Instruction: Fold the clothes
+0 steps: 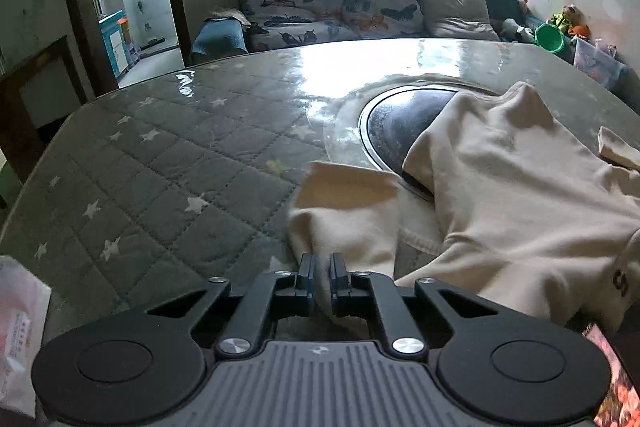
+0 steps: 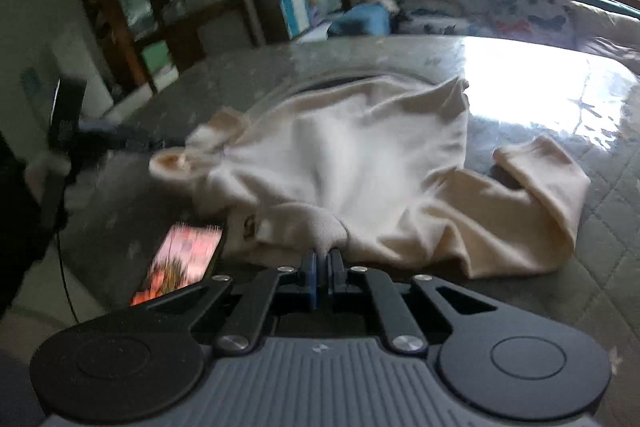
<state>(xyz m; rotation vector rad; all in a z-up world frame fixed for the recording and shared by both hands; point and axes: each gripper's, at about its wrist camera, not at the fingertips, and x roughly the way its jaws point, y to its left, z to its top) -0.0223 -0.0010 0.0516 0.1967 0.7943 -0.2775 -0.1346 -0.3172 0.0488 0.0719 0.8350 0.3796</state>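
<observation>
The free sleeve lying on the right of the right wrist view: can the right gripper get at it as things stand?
Probably not yet. The right gripper is shut on a fold of the cream sweatshirt, so it must release first. Otherwise nothing lies on the sleeve.

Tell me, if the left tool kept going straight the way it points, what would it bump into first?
The left tool already has its tips at the near edge of the cream garment, so it would push straight into that cloth. Beyond it lies the dark round inset in the table, though how far is hard to judge.
</observation>
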